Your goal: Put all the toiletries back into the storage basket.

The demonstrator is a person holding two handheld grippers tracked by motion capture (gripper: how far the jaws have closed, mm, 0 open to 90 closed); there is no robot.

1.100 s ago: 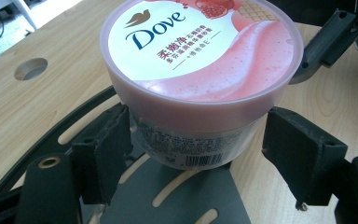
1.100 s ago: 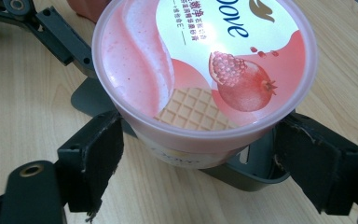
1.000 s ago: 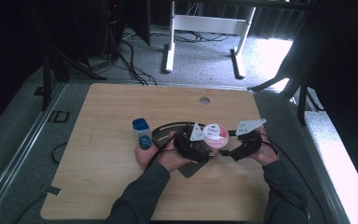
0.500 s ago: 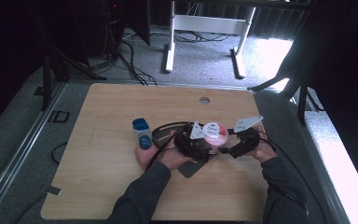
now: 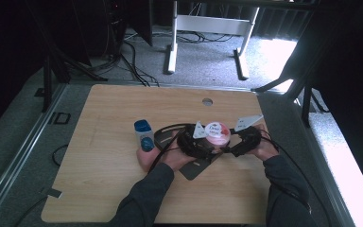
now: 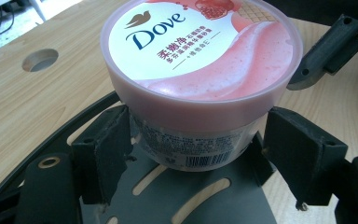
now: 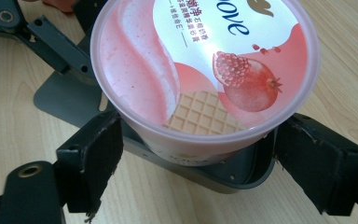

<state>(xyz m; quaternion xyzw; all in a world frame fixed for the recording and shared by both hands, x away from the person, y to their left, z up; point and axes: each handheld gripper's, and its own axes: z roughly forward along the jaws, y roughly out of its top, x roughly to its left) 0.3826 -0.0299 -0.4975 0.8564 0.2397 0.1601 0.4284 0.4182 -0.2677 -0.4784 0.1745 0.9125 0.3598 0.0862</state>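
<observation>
A pink Dove jar (image 5: pixel 216 133) with a printed lid stands upright on a dark grey slotted plate (image 5: pixel 196 168) at mid table. My left gripper (image 5: pixel 199 142) comes at it from the left. In the left gripper view its pads (image 6: pixel 105 149) press the jar's body (image 6: pixel 196 140) below the lid rim. My right gripper (image 5: pixel 236 144) faces it from the right. In the right gripper view that gripper (image 7: pixel 198 163) is open, one jaw on each side of the jar (image 7: pixel 205 70), with thin dark gaps.
A small blue bottle (image 5: pixel 143 135) stands just left of the person's left hand. A round cable hole (image 5: pixel 207 101) is in the tabletop behind the jar. Black cables loop around the hands. The wooden table (image 5: pixel 104 179) ends close in front.
The right gripper has edged left, closer to the jar. The jar and the left gripper have hardly moved.
</observation>
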